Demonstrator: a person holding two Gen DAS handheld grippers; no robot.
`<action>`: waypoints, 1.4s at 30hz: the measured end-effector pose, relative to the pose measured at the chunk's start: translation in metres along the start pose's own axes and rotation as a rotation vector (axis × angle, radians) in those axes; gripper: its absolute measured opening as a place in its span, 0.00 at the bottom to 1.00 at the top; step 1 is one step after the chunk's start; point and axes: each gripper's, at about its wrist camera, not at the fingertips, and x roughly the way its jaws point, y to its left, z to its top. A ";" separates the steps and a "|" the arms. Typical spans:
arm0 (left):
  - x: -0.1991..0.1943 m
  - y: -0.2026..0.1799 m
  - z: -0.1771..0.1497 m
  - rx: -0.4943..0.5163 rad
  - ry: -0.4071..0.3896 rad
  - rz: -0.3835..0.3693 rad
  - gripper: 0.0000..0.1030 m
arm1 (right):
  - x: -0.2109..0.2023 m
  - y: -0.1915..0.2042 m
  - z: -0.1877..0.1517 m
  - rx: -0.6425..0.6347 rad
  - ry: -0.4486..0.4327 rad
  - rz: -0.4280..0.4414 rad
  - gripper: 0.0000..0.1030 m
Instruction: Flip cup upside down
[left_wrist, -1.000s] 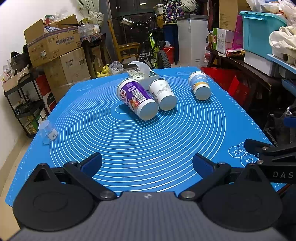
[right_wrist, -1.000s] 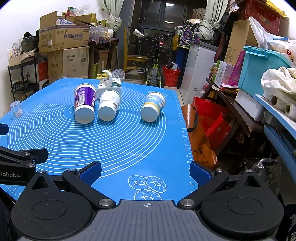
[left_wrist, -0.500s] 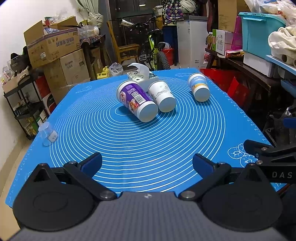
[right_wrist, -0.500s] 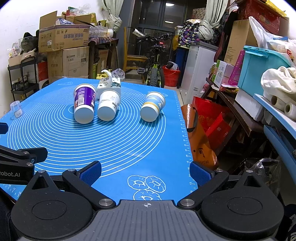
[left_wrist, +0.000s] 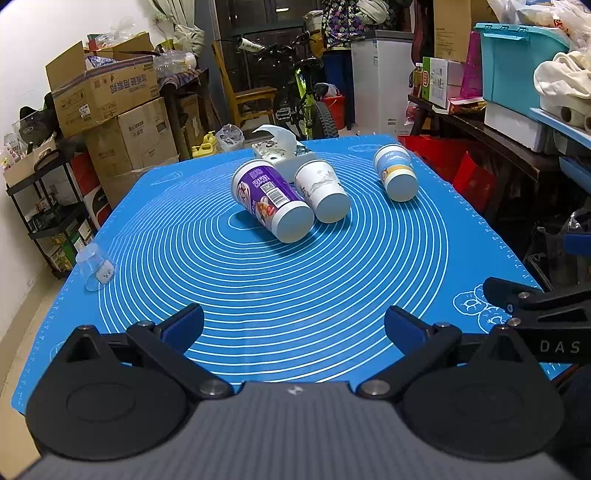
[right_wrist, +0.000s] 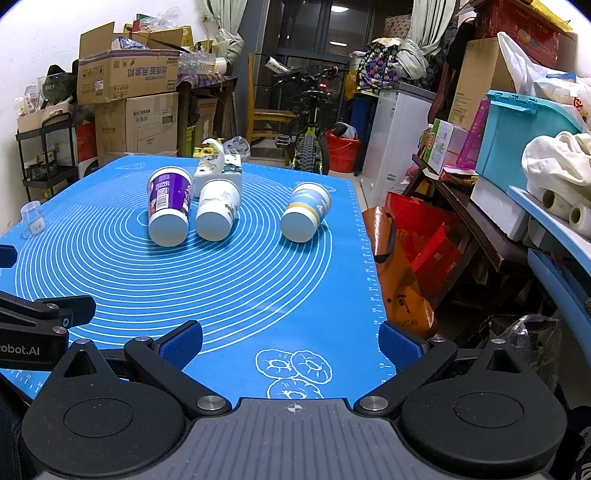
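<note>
Nothing on the mat has shifted over the last second, and both grippers hang where they were, low over the near edge. Three paper cups lie on their sides far out on the mat, closed bases turned toward the cameras: the purple printed paper cup (left_wrist: 271, 201) (right_wrist: 168, 208) on the left, the white paper cup with a grey ink drawing (left_wrist: 322, 190) (right_wrist: 218, 208) just beside it on its right, seemingly touching, and the blue-and-yellow banded paper cup (left_wrist: 395, 171) (right_wrist: 306, 211) lying apart, farther right. Just beyond the first two stands a white patterned tissue box (left_wrist: 282, 152) (right_wrist: 219, 170) with a tissue sticking up. A small clear plastic measuring cup (left_wrist: 95, 266) (right_wrist: 32, 218) sits upside down near the far-left edge. All rest on the blue silicone baking mat with white concentric rings (left_wrist: 280, 295) (right_wrist: 221, 291). The left gripper (left_wrist: 293, 323) has its blue-padded fingers spread wide with nothing between them, well short of the cups; the right gripper (right_wrist: 290, 341) is likewise spread and empty near the mat's right corner. Cardboard boxes (left_wrist: 107, 96) and a bicycle (right_wrist: 312, 122) fill the room behind.
</note>
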 end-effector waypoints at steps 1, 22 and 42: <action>0.000 -0.001 0.000 0.003 -0.001 0.001 0.99 | 0.000 0.000 0.001 -0.001 0.002 0.002 0.98; 0.029 0.009 0.039 -0.039 -0.020 0.006 0.99 | 0.029 -0.016 0.049 -0.008 -0.069 0.003 0.98; 0.147 0.036 0.089 -0.175 0.003 0.055 0.99 | 0.128 -0.034 0.083 0.065 -0.047 0.010 0.98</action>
